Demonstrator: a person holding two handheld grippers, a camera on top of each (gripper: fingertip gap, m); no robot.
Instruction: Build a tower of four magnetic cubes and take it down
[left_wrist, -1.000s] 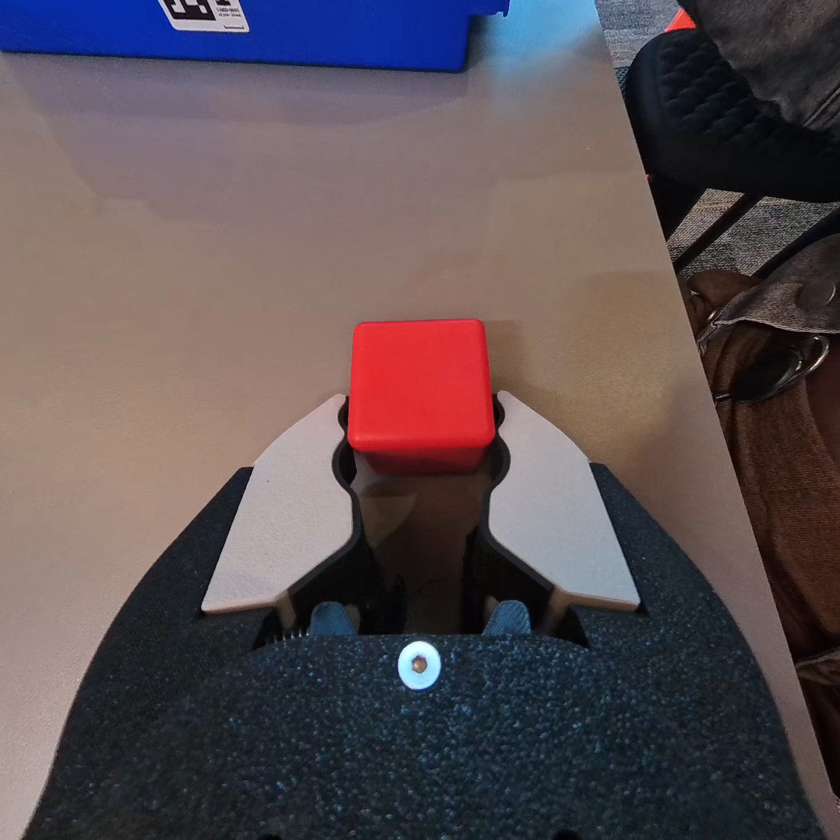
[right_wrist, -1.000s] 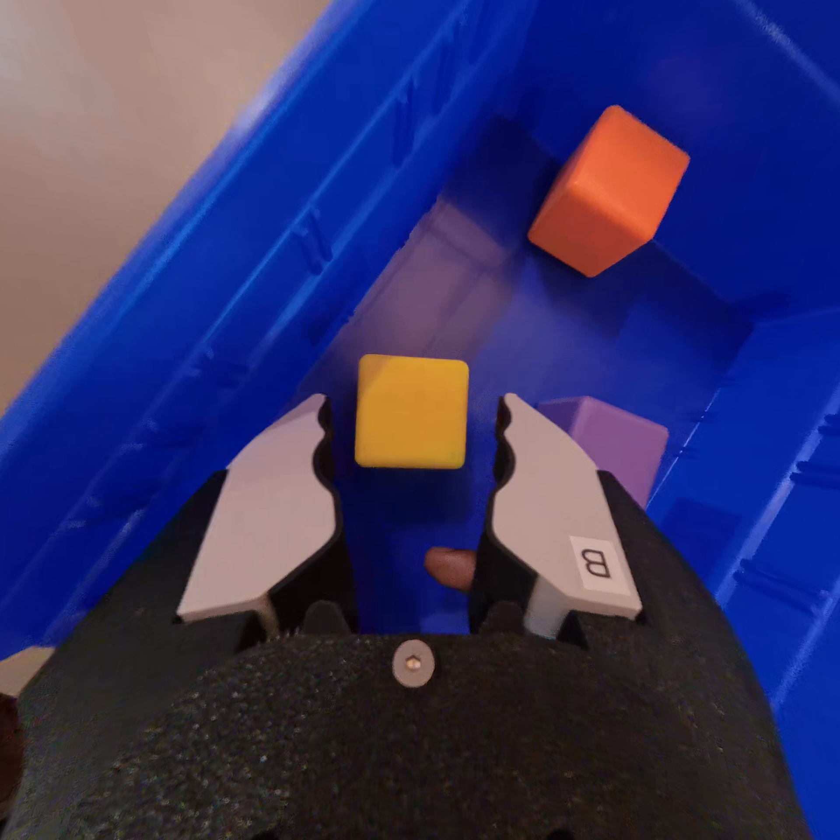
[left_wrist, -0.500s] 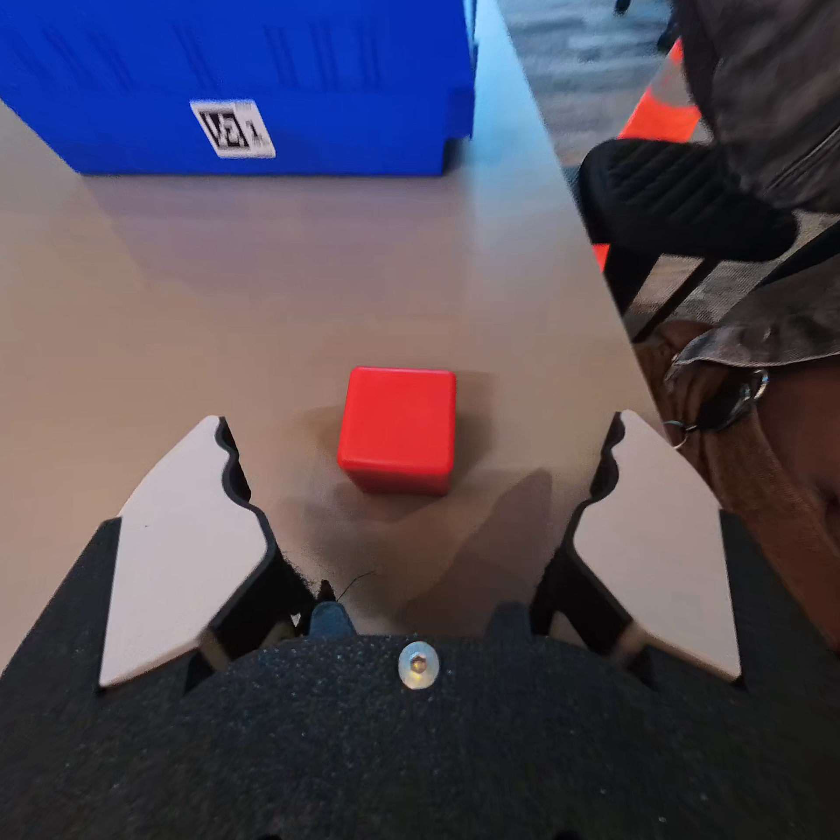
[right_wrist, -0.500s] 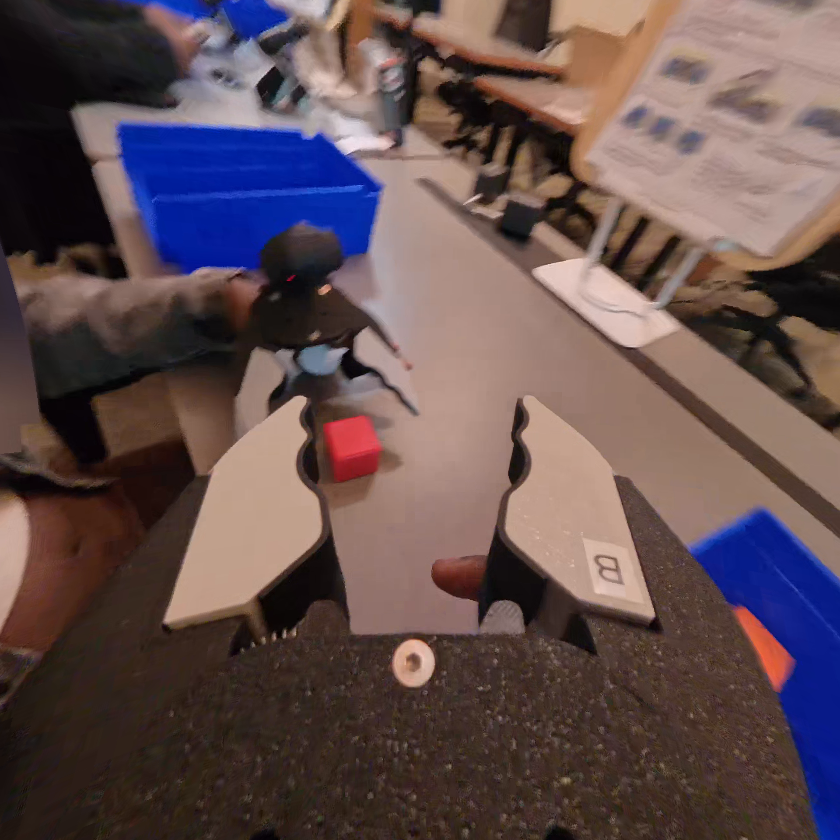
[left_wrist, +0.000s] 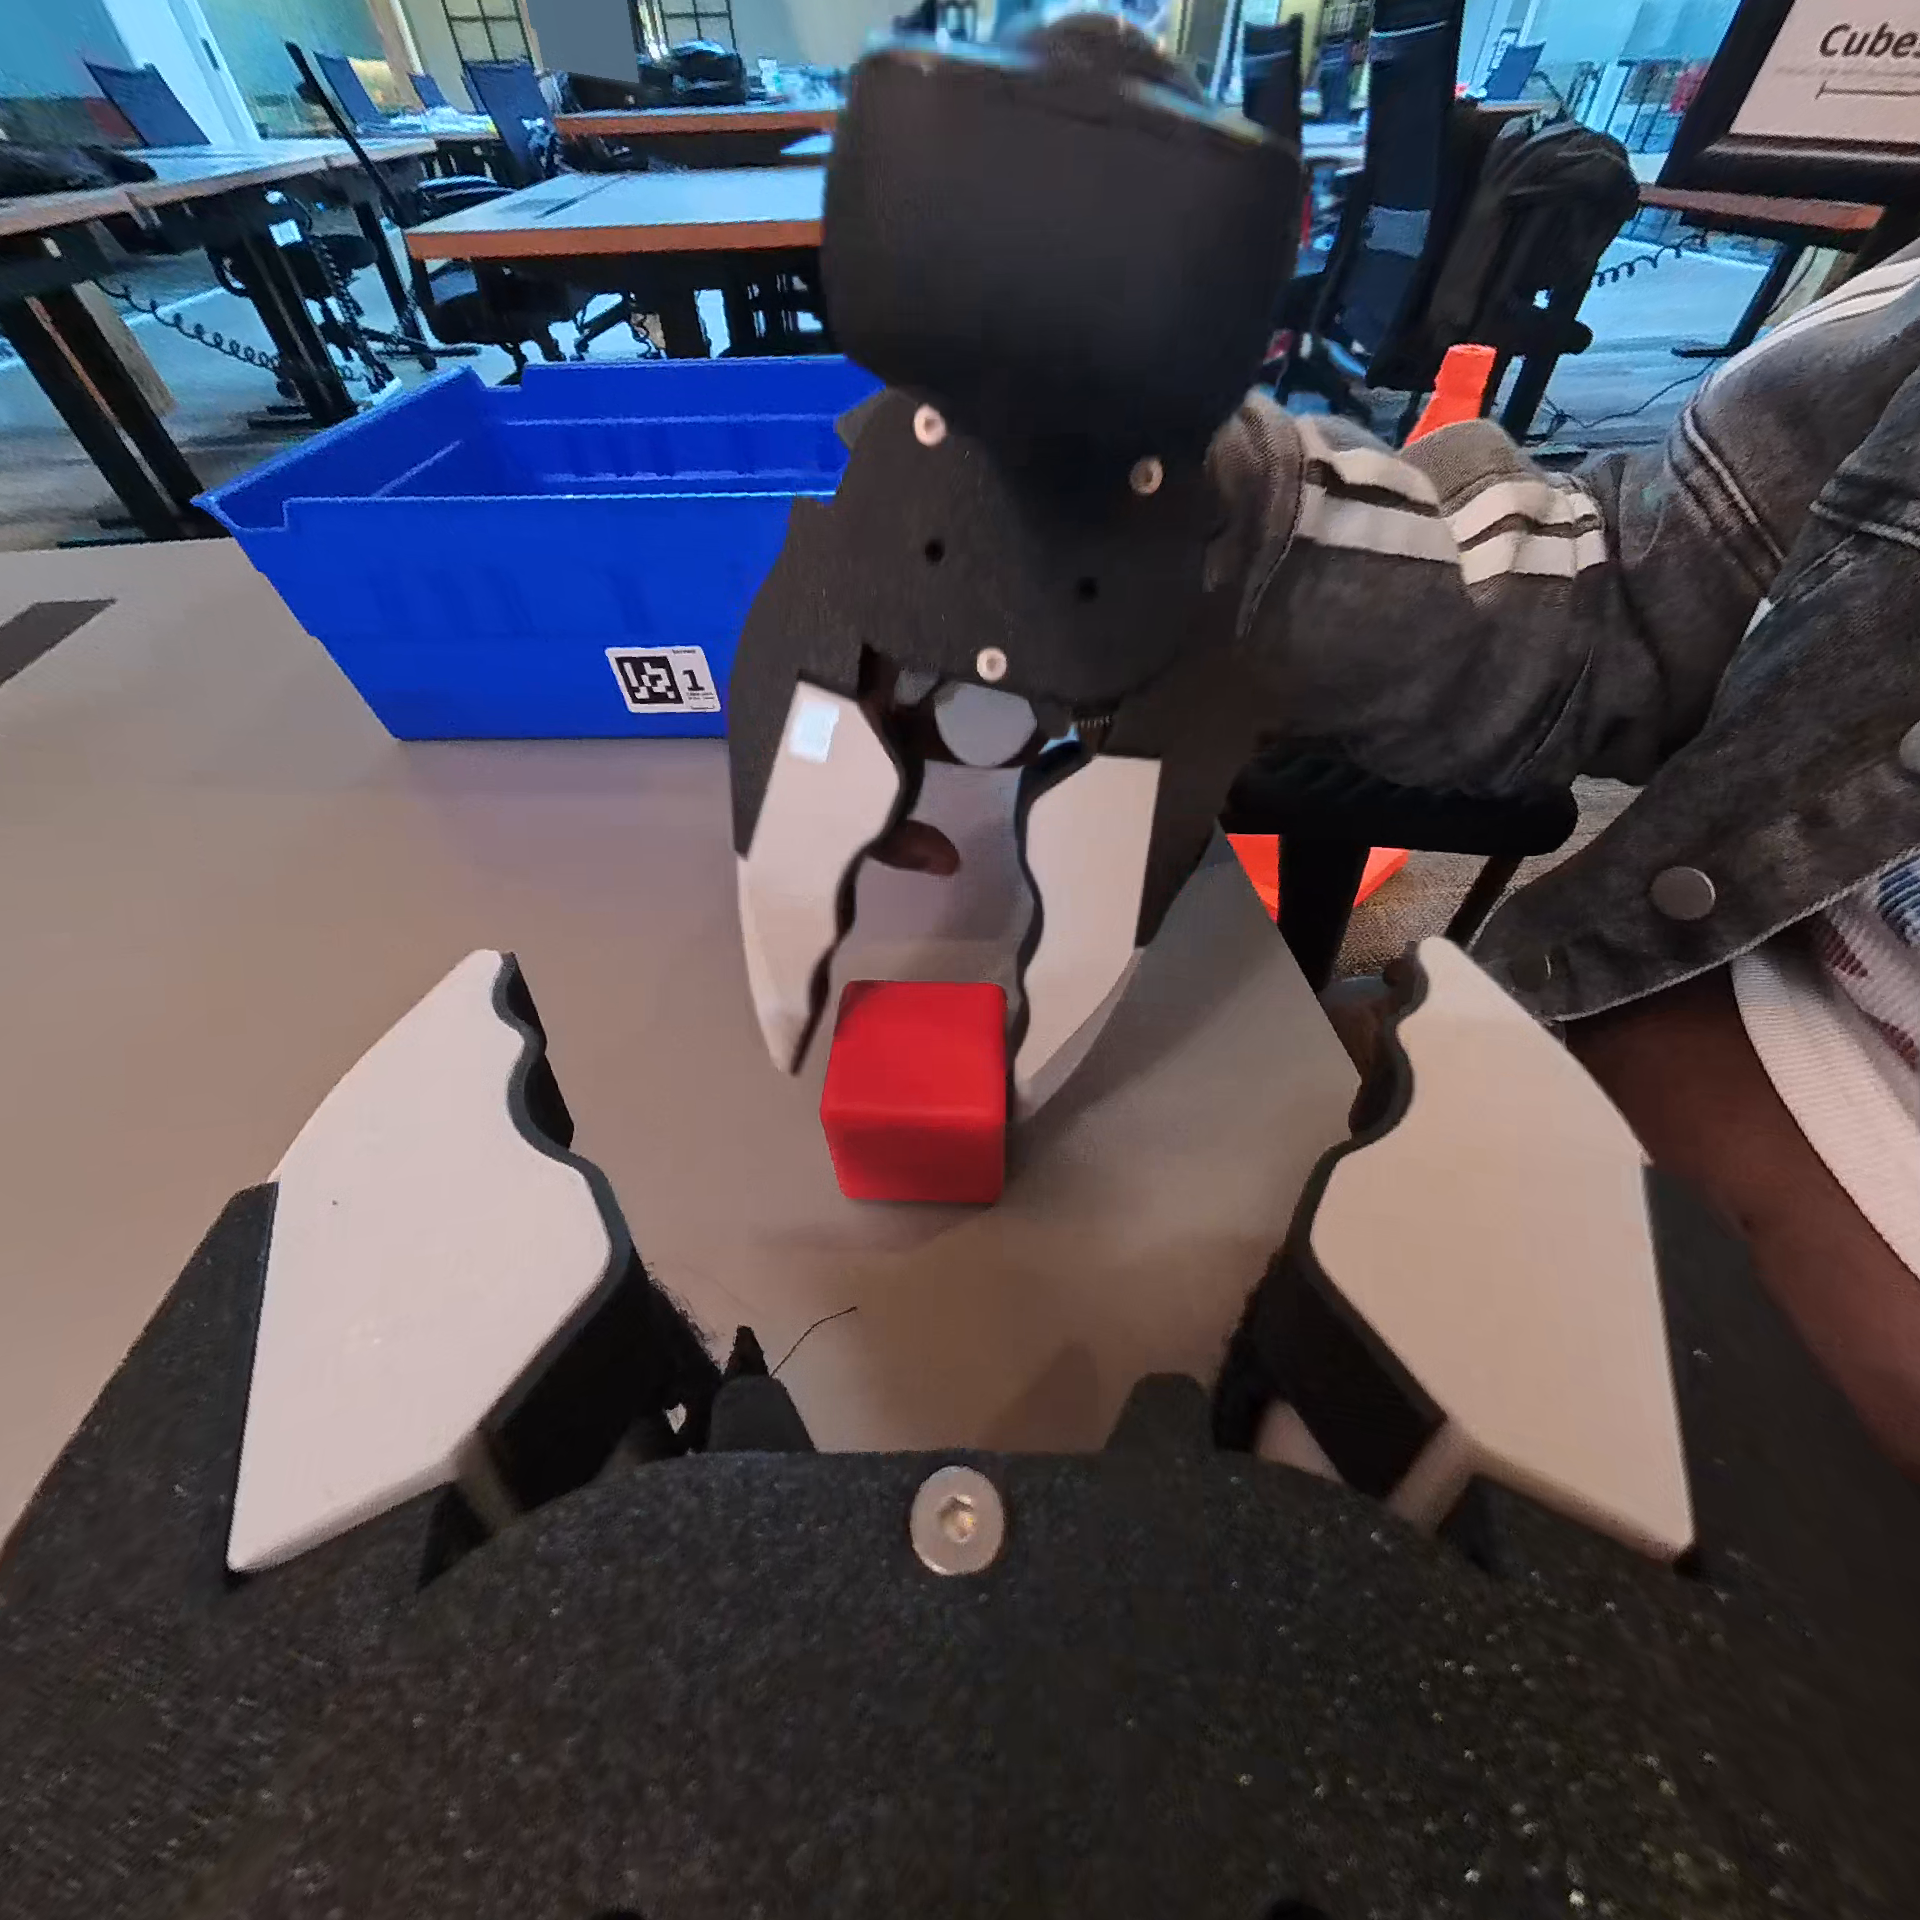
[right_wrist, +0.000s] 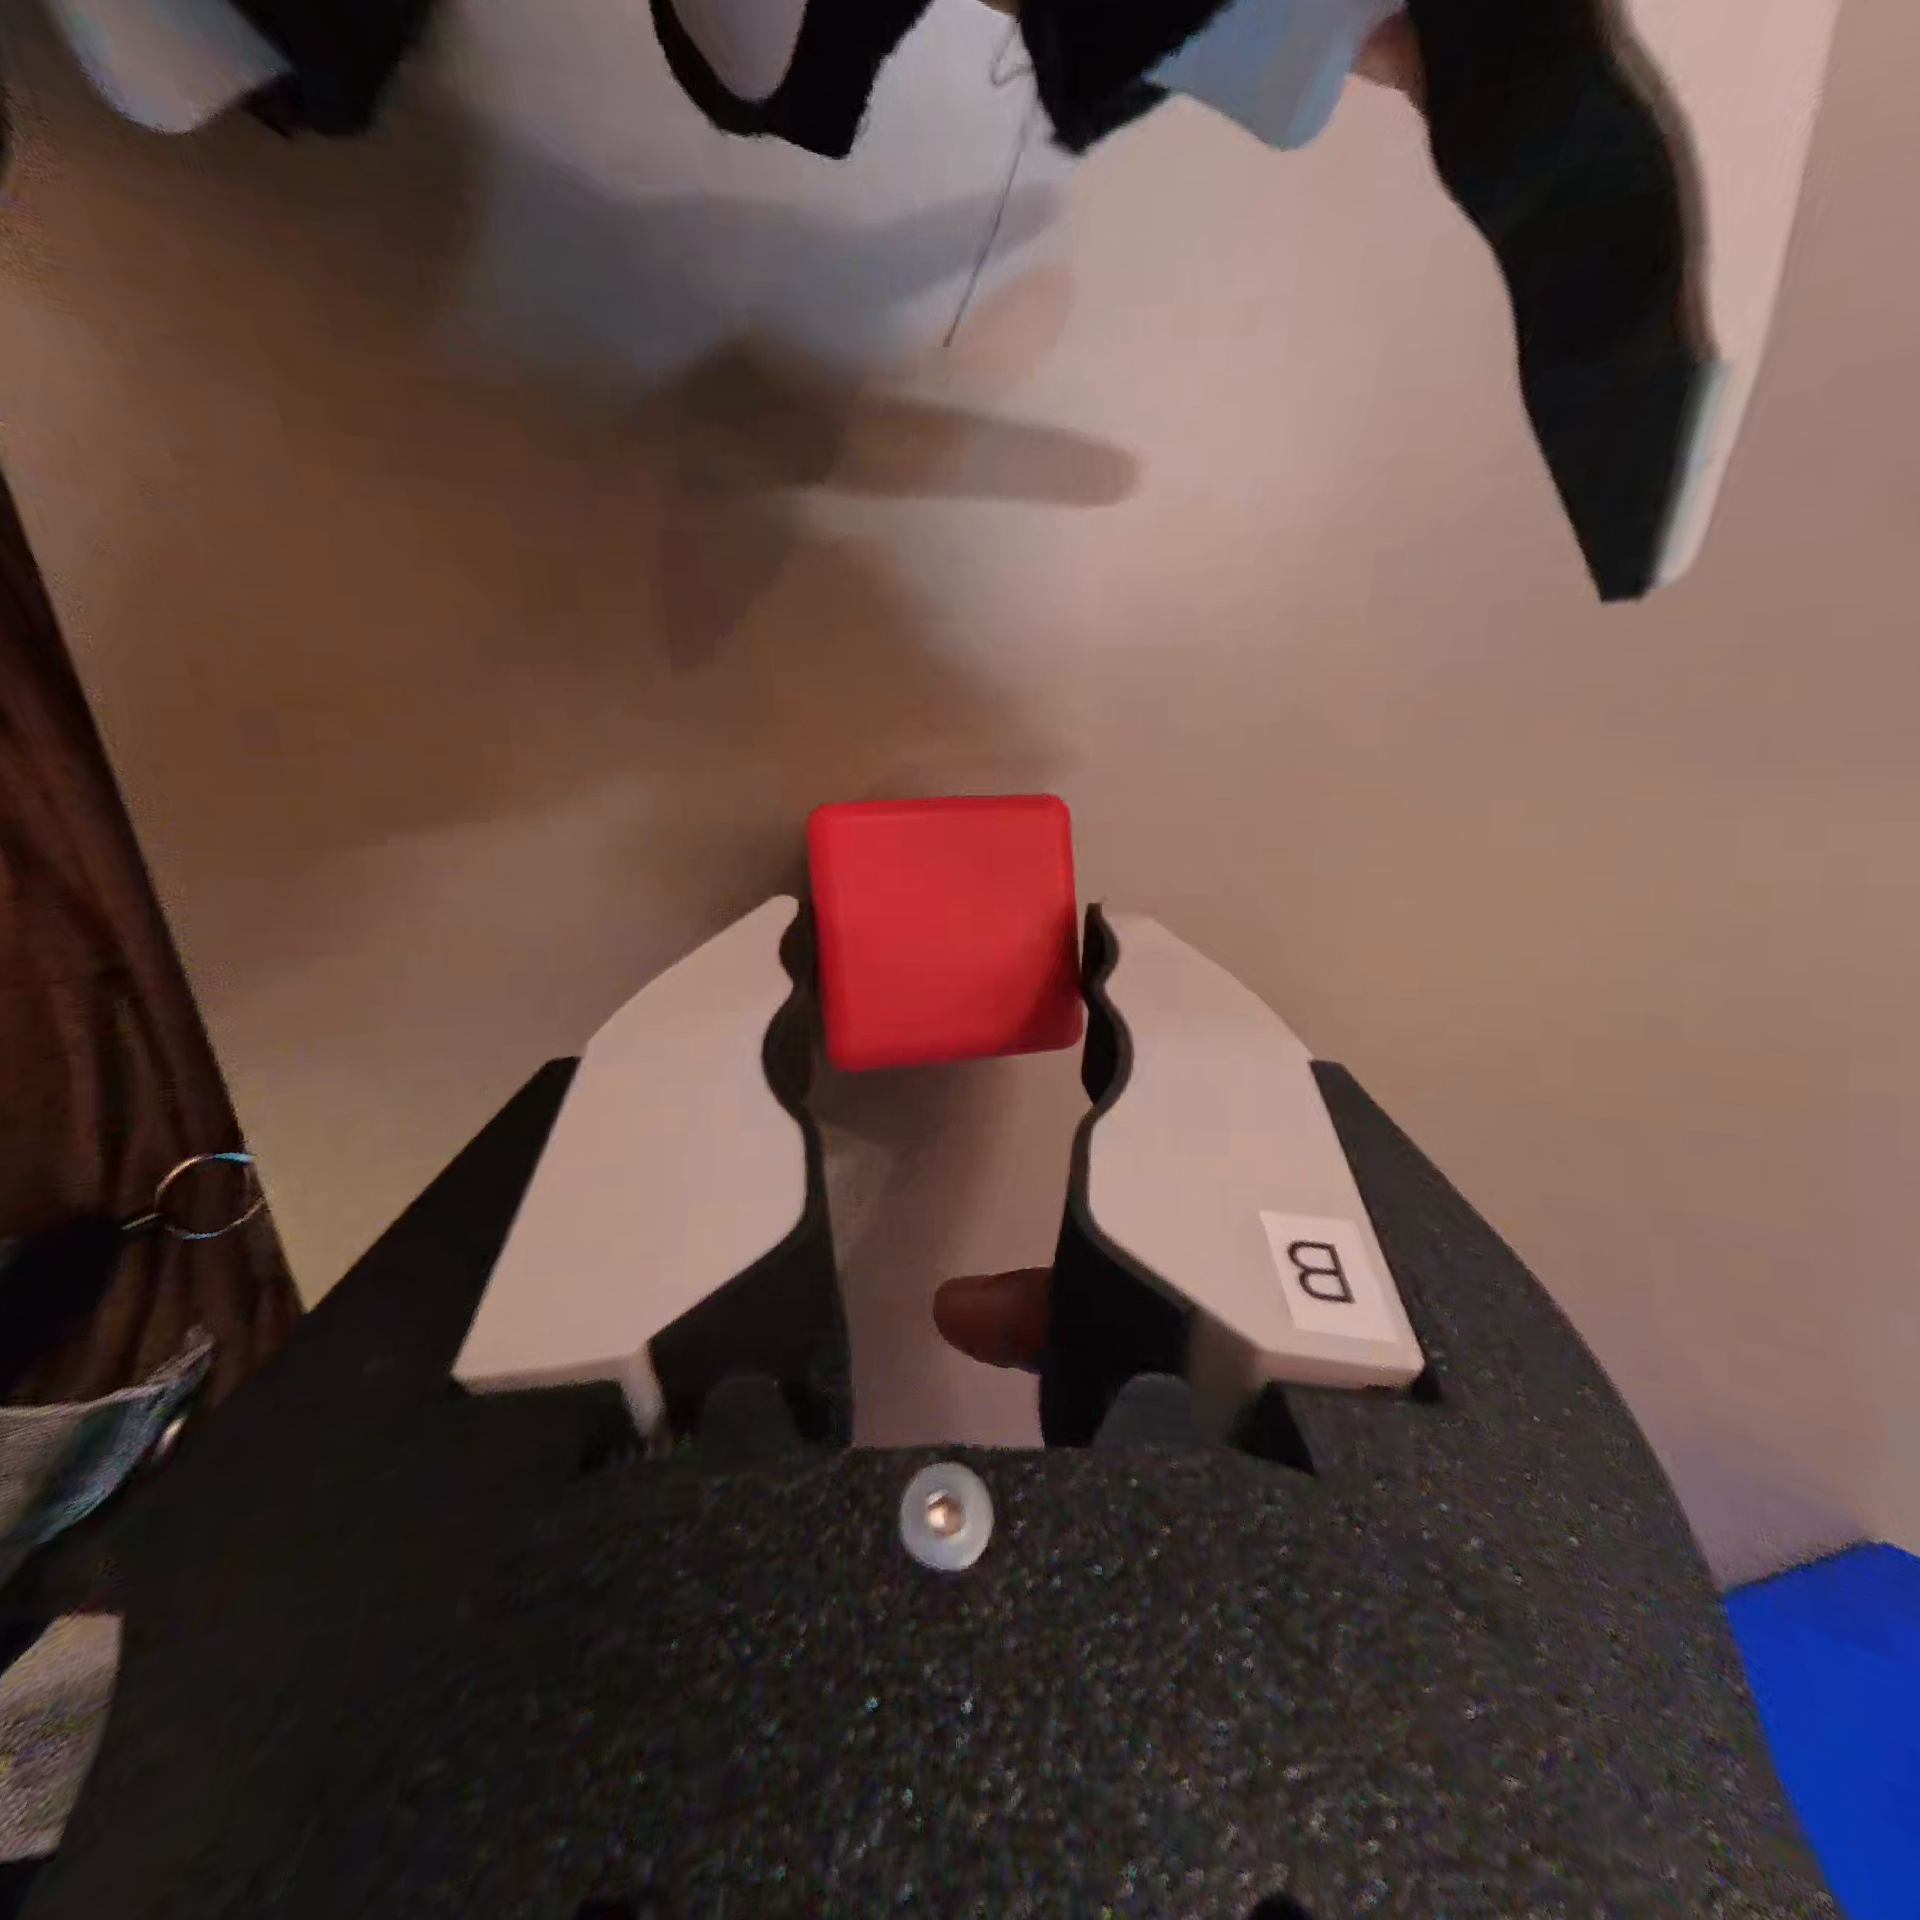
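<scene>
Red cube (left_wrist: 914, 1091) resting on the bench (left_wrist: 312, 883), near its right edge, in front of the blue bin (left_wrist: 520, 540). The right tongs (right_wrist: 940, 935) reach down over the cube, their pads (right_wrist: 1093, 951) pressing both of its sides. The left tongs (left_wrist: 956, 1039) stand wide apart, clear of the cube and bare.
</scene>
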